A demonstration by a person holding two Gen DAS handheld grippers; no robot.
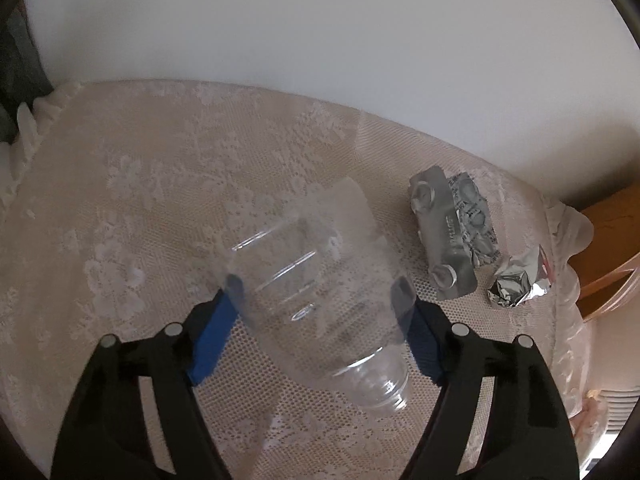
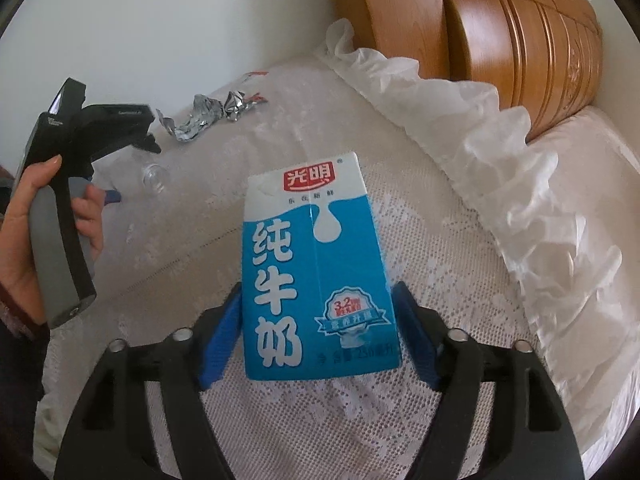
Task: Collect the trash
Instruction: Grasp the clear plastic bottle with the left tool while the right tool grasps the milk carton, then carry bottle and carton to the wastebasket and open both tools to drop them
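Two grippers' fingers flanking bottle and milk carton.

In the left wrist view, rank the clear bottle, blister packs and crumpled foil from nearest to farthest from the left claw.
1. Clear bottle: between the left claw's fingers.
2. Blister packs: right, beside the bottle.
3. Crumpled foil: farther right, near the tablecloth edge.

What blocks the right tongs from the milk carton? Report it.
Nothing visible does. The milk carton lies on the lace cloth, already between the open pads of the right tongs. The foil scraps lie well away.
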